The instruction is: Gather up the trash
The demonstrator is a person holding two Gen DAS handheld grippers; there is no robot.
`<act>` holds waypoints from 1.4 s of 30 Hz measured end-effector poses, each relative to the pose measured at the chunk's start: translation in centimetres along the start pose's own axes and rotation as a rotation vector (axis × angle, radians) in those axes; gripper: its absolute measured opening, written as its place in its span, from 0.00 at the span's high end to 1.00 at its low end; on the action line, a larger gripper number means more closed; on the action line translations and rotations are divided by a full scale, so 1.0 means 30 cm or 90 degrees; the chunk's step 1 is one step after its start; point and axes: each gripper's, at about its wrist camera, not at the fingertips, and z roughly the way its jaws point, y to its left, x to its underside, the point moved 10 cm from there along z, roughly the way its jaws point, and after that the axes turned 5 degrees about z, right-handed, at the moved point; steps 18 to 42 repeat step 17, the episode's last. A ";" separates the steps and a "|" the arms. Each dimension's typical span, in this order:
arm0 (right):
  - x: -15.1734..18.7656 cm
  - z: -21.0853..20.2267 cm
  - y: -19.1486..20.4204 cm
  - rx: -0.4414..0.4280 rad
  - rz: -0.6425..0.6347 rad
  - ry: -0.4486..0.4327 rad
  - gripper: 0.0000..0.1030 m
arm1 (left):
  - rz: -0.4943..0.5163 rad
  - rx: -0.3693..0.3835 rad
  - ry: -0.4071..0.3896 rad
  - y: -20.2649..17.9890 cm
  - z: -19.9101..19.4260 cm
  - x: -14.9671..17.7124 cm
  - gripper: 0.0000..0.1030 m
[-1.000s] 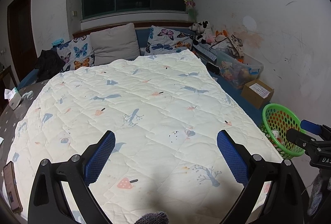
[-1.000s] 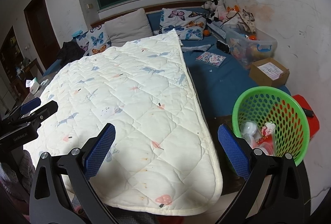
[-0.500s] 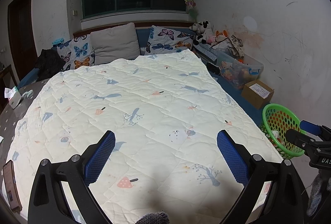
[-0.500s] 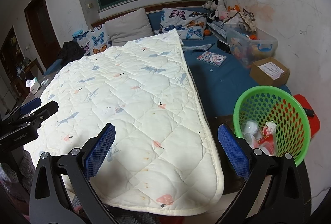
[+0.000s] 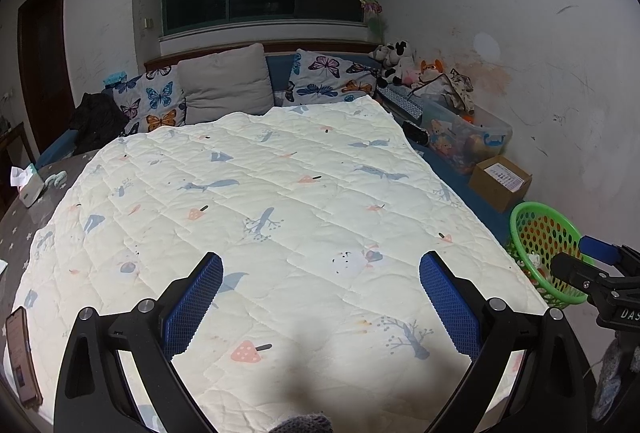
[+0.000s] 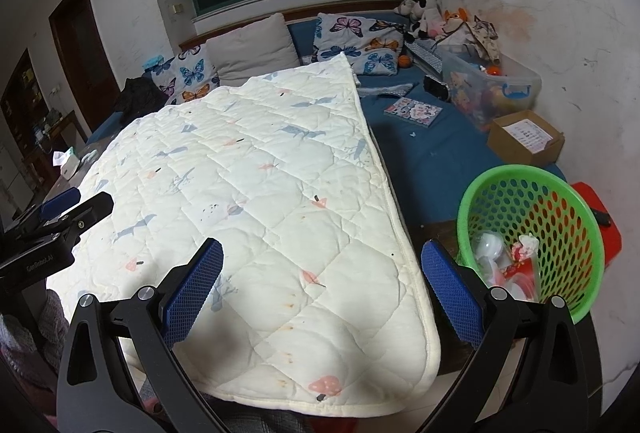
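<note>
Left wrist view: left gripper (image 5: 320, 307) spread wide, nothing btwn pads, hovering over quilt (image 5: 260, 217); no trash visible on it. Right wrist view: right gripper (image 6: 322, 293) also spread, empty; green basket (image 6: 532, 189) just beside on right, w/ collected trash (image 6: 504, 257) inside. Step: likely scanning for remaining items. Next: locate litter, approach w/ open jaws.

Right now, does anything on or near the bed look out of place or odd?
Yes. The white quilt lies askew and leaves the blue sheet bare beside it. A colourful booklet and small scraps lie loose there. The green basket leans tilted, with trash already inside.
</note>
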 end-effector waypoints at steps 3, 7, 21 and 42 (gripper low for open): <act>0.000 0.003 0.000 -0.001 0.000 0.001 0.04 | -0.005 -0.001 -0.003 0.009 0.000 0.002 0.07; 0.001 0.003 -0.003 -0.003 -0.001 0.003 0.04 | -0.008 -0.003 -0.004 0.015 0.001 0.004 0.07; 0.009 0.015 0.005 -0.010 -0.006 0.009 0.04 | -0.021 -0.010 0.007 0.029 0.005 0.019 0.07; 0.009 0.015 0.005 -0.010 -0.006 0.009 0.04 | -0.021 -0.010 0.007 0.029 0.005 0.019 0.07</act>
